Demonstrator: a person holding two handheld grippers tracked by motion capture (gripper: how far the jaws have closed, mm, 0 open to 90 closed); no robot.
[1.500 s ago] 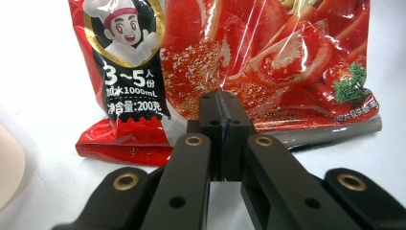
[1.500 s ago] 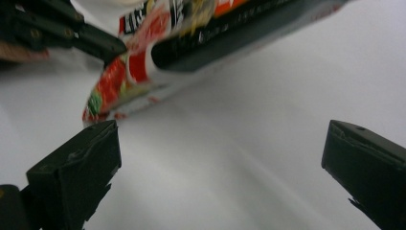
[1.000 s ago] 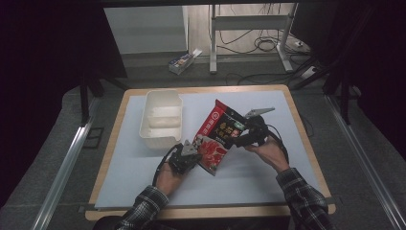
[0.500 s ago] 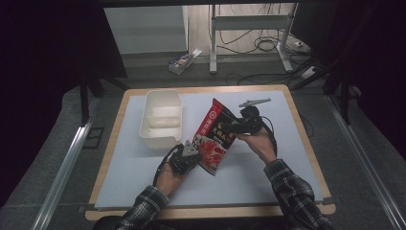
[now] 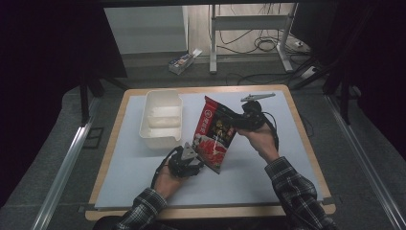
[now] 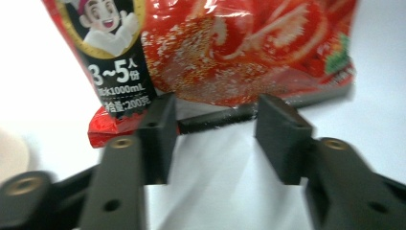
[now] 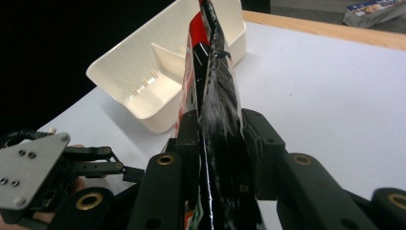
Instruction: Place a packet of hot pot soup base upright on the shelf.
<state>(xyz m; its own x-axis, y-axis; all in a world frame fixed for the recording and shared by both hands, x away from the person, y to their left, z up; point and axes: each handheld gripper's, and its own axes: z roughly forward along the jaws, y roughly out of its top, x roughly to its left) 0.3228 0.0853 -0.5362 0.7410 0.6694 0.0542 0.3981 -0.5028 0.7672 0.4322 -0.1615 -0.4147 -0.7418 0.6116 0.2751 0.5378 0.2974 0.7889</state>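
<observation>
The tabletop [image 5: 268, 167] carries a white mat. On it, toward eleven o'clock from your hands, the cream bin [image 5: 162, 120] stands open-topped, a likely home for the packet.

The red soup-base packet [image 5: 214, 135] sits mid-mat, just right of the bin and tilted, its top corner pointing to twelve o'clock and its bottom edge low near your left hand. You hold it on edge, probably so it can slide into the bin narrow side first.

Your right tool [image 7: 218, 127] is clamped on the packet's edge from three o'clock, jaws pressed against the foil, carrying its weight.

Your left tool [image 6: 215, 132] at six o'clock has its jaws spread wide, gripping nothing, with the packet's bottom seam just beyond the tips.
</observation>
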